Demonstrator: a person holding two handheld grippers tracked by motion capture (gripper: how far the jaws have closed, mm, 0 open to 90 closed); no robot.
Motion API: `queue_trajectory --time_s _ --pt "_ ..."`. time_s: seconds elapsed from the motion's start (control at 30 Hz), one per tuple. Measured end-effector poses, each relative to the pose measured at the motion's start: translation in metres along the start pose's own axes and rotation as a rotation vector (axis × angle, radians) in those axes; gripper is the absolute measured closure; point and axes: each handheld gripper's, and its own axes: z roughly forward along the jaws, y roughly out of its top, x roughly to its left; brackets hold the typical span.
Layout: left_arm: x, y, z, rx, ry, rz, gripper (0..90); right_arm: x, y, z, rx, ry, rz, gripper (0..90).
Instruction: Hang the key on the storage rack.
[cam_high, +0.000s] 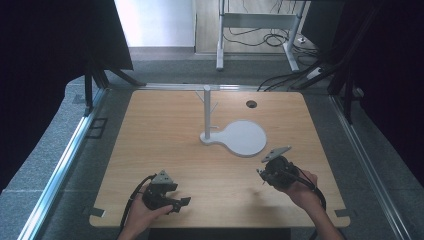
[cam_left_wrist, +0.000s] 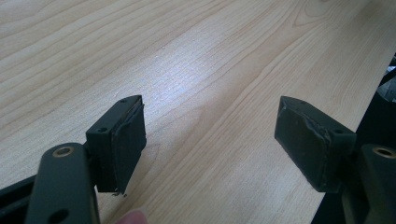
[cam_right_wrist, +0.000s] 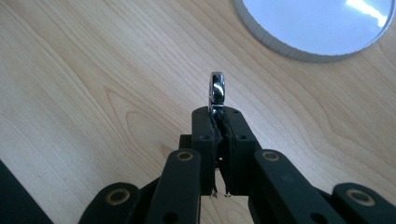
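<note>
My right gripper (cam_right_wrist: 217, 115) is shut on a small shiny silver ring (cam_right_wrist: 217, 90), which sticks up edge-on from between the pads a little above the wood. In the high view this gripper (cam_high: 260, 173) hangs at the right front of the table, just short of the white stand's round base (cam_high: 247, 139). A thin white post (cam_high: 207, 112) with short side branches rises from the left end of that base. My left gripper (cam_high: 182, 202) rests low near the front left edge. Its jaws (cam_left_wrist: 210, 135) stand wide open with only bare wood between them.
The wooden table (cam_high: 150, 140) has a small round cable hole (cam_high: 251, 104) at the back right. The white base's rim (cam_right_wrist: 280, 44) lies just ahead of the right gripper. Metal rails and dark curtains flank the table, with cables on the floor behind.
</note>
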Motion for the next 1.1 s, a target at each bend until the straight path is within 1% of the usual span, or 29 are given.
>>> queue_trajectory --time_s 0.07,0.3,0.6,0.83,0.97,1.1 --pt "0.0 0.0 0.001 0.001 0.0 -0.001 25.3 0.0 0.002 -0.001 -0.012 0.011 0.002 84.9" --pt "-0.001 0.0 0.002 0.004 -0.003 0.001 25.3 0.001 0.01 -0.002 -0.029 0.003 0.0 84.9" --pt "0.0 0.0 0.002 0.012 -0.005 0.008 25.3 0.003 0.02 0.006 -0.029 0.015 -0.01 84.8" --pt "-0.001 0.0 0.003 0.014 -0.005 0.009 25.3 0.009 0.032 0.009 -0.026 0.007 -0.036 84.7" --pt "-0.001 0.0 0.004 0.017 -0.006 0.009 25.3 0.009 0.034 0.01 -0.028 0.021 -0.033 84.7" --pt "-0.002 -0.001 0.006 0.023 -0.007 0.009 25.3 0.008 0.035 0.01 -0.035 0.024 -0.025 84.7"
